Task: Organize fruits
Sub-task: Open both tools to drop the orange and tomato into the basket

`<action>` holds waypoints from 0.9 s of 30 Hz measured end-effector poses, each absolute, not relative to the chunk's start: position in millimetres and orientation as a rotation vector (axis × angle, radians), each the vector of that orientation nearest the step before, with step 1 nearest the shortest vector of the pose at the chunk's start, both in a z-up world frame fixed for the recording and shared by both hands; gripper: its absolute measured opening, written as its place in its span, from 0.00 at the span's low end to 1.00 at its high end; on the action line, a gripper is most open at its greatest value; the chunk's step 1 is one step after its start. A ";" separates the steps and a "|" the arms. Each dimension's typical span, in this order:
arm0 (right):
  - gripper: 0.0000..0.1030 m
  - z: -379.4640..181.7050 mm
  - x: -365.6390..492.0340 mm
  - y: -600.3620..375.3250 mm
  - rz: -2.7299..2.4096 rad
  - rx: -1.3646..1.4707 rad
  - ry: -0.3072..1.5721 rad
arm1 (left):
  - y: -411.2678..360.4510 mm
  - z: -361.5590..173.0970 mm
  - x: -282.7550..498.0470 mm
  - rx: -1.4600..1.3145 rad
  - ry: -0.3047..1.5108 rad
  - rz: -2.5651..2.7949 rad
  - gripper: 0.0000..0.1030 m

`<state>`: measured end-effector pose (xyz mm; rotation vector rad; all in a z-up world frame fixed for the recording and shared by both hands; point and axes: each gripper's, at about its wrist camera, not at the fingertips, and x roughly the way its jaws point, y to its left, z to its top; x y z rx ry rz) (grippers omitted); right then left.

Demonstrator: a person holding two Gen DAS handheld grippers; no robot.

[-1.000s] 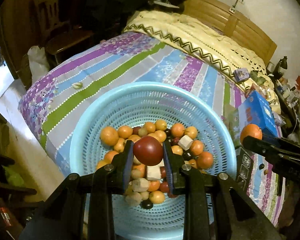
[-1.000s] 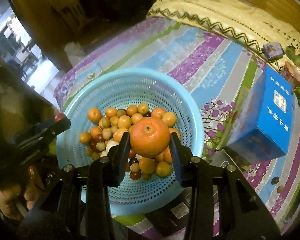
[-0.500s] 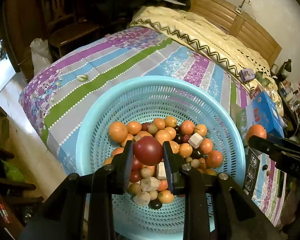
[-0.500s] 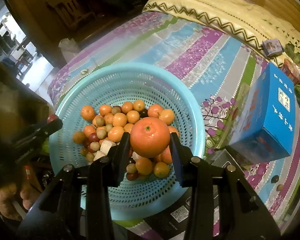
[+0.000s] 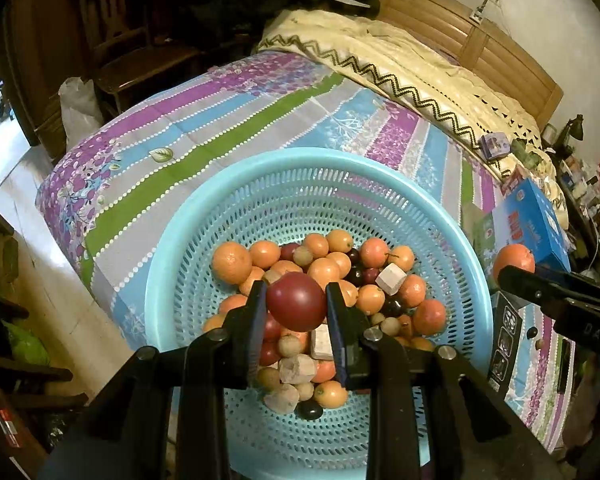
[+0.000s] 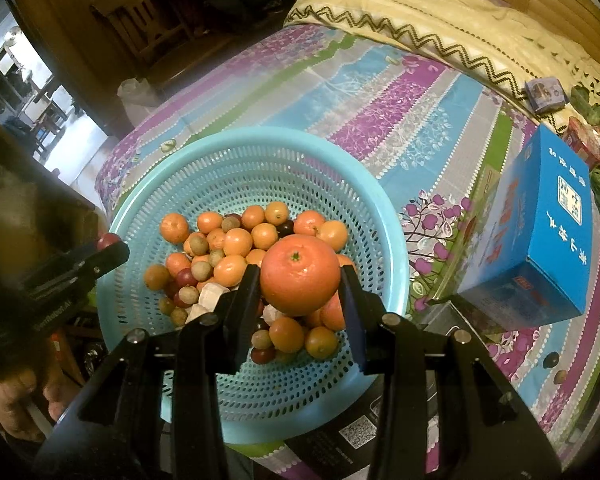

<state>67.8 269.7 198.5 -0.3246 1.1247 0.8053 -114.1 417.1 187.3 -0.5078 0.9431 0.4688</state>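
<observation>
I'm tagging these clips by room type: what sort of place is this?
Most likely a home bedroom: a bed with a purple, blue and green striped sheet, a cream quilt with zigzag trim against a wooden headboard, and a dark wooden chair alongside.

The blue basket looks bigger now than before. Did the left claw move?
Yes. In the left wrist view the left claw, shut on the red fruit, has come closer to the blue basket, whose far rim sits higher against the striped bedspread.
</observation>
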 end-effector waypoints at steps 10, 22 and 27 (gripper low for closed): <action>0.39 199.4 71.9 268.5 0.794 -0.328 1.116 | 422.5 182.7 -120.3 -0.516 0.940 0.489 0.28; 0.39 198.4 70.3 270.6 0.804 -0.330 1.113 | 422.5 183.9 -119.8 -0.511 0.940 0.485 0.28; 0.41 198.5 69.2 269.9 0.807 -0.332 1.105 | 419.5 186.1 -118.0 -0.503 0.938 0.491 0.29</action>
